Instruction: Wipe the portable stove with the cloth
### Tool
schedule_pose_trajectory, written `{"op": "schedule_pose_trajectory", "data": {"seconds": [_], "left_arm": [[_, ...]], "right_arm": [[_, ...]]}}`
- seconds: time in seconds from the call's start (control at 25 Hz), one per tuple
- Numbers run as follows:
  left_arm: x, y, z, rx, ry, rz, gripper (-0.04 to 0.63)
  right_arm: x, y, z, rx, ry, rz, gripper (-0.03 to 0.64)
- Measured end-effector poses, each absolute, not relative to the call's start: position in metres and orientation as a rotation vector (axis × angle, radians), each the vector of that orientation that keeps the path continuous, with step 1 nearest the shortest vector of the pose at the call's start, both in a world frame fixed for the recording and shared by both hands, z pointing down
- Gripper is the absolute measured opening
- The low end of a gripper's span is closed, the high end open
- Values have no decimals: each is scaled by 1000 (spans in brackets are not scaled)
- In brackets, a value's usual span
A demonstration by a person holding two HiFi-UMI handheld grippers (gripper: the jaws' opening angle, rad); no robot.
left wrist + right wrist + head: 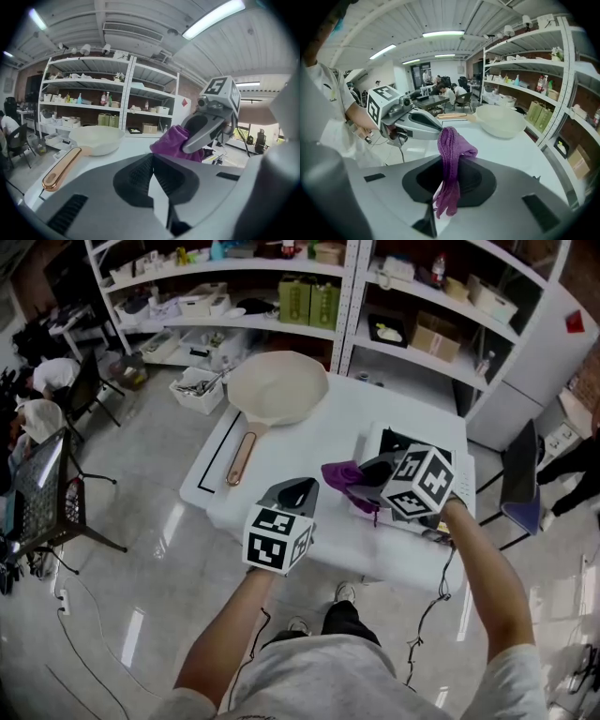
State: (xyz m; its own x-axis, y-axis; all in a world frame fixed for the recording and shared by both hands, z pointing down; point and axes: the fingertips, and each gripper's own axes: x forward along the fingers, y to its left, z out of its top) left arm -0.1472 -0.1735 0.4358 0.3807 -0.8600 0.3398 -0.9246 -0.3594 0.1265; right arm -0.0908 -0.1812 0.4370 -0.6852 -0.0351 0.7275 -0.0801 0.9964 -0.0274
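Note:
My right gripper [367,474] is shut on a purple cloth [343,478], which it holds above the right end of the white table [309,437]. In the right gripper view the cloth [451,145] sticks up between the jaws and hangs down inside them. The portable stove [386,439], white with a black part, lies under and behind that gripper and is mostly hidden. My left gripper [305,487] hovers over the table's front edge, shut and empty, its tip [151,159] close to the cloth [172,143].
A cream pan [277,385] with a copper handle [240,457] lies at the table's far left. Shelving [375,306] stands behind the table, and a white bin [199,388] sits on the floor. A black chair [56,493] is at the left.

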Motion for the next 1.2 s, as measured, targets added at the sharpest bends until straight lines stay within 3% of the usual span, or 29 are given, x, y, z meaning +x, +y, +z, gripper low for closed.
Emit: {"op": "schedule_pose_trajectory", "data": {"seconds": [1.2], "left_arm": [[-105,-276,447,2180,-1702,348,3]], "right_arm": [[-71,-308,464,-166,-2289,-39,64]]}}
